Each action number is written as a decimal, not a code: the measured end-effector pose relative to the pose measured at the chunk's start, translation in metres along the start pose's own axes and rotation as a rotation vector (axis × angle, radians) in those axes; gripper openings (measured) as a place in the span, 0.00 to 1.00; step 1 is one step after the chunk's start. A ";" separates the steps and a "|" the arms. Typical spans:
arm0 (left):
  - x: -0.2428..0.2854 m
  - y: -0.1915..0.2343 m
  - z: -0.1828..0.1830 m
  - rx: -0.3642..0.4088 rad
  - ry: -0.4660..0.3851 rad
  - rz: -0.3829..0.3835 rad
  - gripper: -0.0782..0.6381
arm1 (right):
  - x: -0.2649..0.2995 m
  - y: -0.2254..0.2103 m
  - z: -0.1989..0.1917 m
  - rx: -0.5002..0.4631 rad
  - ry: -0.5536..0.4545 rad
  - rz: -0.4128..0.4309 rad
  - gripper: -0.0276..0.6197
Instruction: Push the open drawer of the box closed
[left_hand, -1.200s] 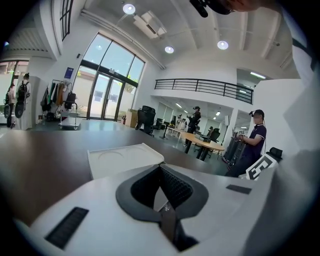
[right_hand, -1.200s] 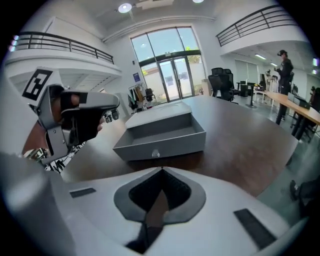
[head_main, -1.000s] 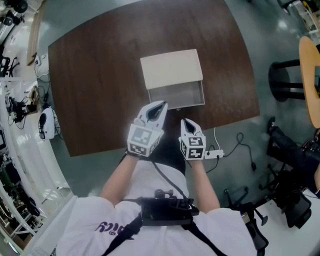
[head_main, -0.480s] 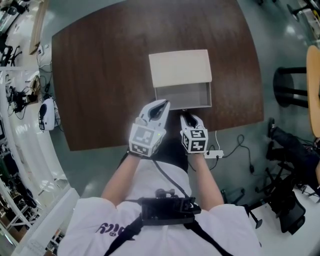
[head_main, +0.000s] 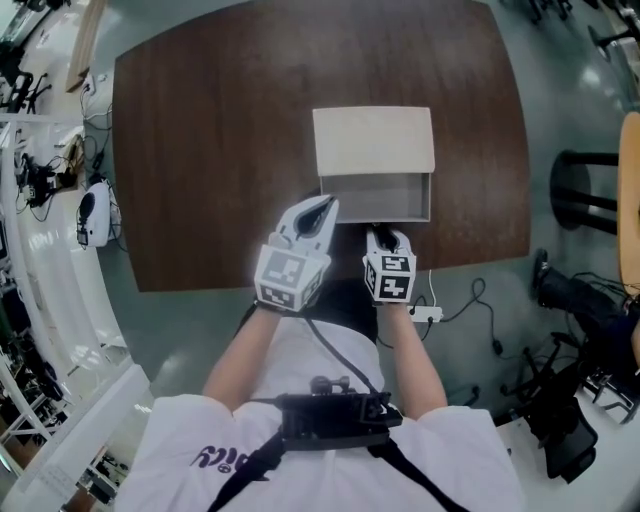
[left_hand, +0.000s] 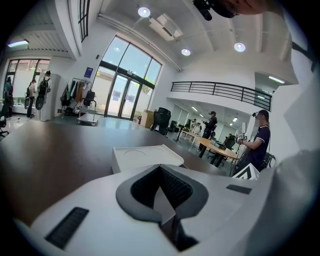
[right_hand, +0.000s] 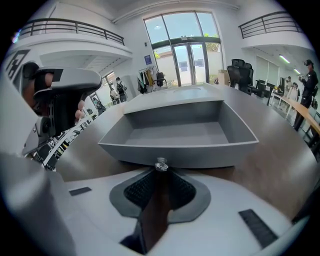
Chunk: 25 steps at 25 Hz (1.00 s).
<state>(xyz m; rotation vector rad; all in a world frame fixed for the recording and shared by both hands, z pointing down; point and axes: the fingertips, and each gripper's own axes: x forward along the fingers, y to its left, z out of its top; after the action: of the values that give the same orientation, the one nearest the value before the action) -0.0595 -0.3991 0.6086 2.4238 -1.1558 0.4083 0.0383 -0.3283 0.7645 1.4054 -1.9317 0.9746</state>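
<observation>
A white box (head_main: 373, 140) stands on the dark wooden table (head_main: 210, 150), its grey drawer (head_main: 378, 196) pulled open toward me and empty. In the right gripper view the drawer (right_hand: 175, 132) fills the middle, and its small shiny knob (right_hand: 161, 164) sits just at the tips of my right gripper (right_hand: 160, 173), which is shut with nothing held. Seen from the head view, my right gripper (head_main: 377, 232) is at the drawer's front face. My left gripper (head_main: 324, 206), also shut and empty, hovers by the drawer's front left corner; its own view shows the box top (left_hand: 145, 156) ahead.
The table's near edge (head_main: 300, 280) runs just under both grippers. A white power strip with a cable (head_main: 428, 313) lies on the floor to the right. A black stool (head_main: 590, 190) stands right of the table. People stand far off (left_hand: 260, 145).
My right gripper has moved forward up to the drawer's front and knob. The left gripper has kept its place by the drawer's corner. The drawer is as far open as before.
</observation>
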 end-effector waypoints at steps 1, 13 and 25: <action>-0.001 0.001 0.000 -0.005 0.000 0.005 0.13 | -0.001 0.001 0.001 0.000 0.002 -0.003 0.15; -0.002 0.017 0.011 -0.032 -0.016 0.039 0.13 | 0.015 -0.002 0.039 -0.036 0.001 -0.013 0.15; 0.015 0.038 0.020 -0.048 -0.019 0.094 0.13 | 0.046 -0.018 0.089 -0.069 -0.015 -0.001 0.15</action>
<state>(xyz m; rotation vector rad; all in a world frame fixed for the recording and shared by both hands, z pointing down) -0.0786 -0.4396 0.6071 2.3434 -1.2773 0.3830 0.0404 -0.4296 0.7521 1.3780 -1.9563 0.8915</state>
